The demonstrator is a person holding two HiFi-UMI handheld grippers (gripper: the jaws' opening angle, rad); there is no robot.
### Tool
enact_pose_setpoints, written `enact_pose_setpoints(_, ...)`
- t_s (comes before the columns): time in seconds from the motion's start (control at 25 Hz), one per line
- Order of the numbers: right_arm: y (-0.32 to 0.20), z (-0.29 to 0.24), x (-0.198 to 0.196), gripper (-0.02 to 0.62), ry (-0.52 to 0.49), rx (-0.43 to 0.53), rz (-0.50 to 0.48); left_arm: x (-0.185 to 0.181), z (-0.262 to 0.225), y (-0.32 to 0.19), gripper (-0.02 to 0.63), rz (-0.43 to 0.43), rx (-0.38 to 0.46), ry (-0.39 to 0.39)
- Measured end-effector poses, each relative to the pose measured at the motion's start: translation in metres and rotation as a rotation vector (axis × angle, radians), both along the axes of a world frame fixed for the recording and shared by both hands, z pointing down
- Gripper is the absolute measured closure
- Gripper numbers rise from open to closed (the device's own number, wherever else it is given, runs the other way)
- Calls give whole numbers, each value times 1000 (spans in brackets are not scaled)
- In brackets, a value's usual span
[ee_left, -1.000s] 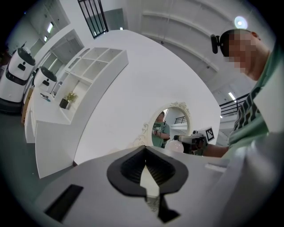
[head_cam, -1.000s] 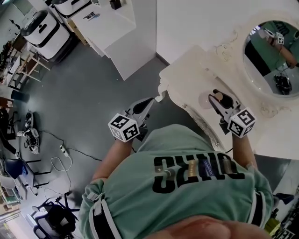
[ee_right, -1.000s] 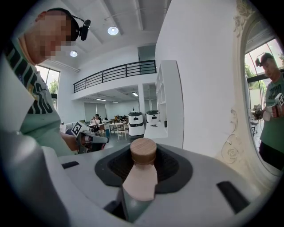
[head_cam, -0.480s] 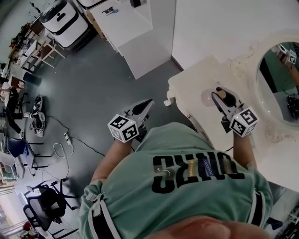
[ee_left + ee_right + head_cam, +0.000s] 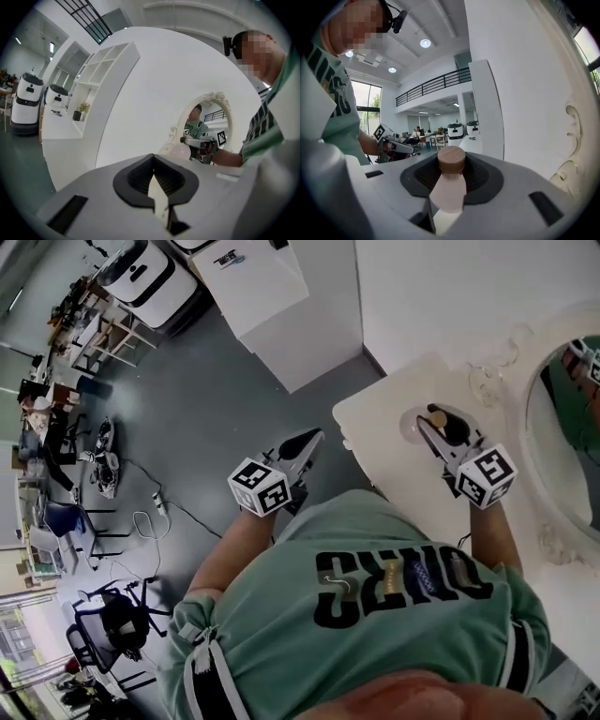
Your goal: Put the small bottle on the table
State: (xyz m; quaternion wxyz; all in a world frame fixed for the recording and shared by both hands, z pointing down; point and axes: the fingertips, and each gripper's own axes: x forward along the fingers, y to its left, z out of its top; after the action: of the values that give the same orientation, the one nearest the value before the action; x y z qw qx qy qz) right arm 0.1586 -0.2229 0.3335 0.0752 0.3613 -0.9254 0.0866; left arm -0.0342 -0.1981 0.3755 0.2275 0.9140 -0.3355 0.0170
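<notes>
R gripper (image 5: 436,424) nudged fwd, small bottle (image 5: 448,186) clamped

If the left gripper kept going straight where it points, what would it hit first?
Probably the near corner of the white table. The left gripper, jaws shut and empty, aims at it, but depth is unclear; it might reach the white wall.

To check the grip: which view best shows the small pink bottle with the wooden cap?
Right gripper view: the small pink bottle sits large between the jaws. Head view shows mostly its cap; left gripper view, nothing clear.
</notes>
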Motion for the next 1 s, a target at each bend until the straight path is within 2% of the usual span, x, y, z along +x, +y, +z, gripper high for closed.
enact_pose_setpoints(0.2,-31,18,-10,476,26,-13,18,14,6,-35,597,62,39,-38)
enact_pose_setpoints(0.4,-61,44,-30,476,70,-37,73,13,36,-73,597,142,31,-24)
enact_pose_setpoints(0.56,-82,68,-35,476,99,-56,115,27,64,-99,597,195,17,2)
enact_pose_setpoints(0.76,-107,116,-37,476,113,-89,134,47,109,-121,597,218,6,14)
enact_pose_setpoints(1.0,-127,183,-57,476,131,-105,134,44,167,-130,597,228,-7,15)
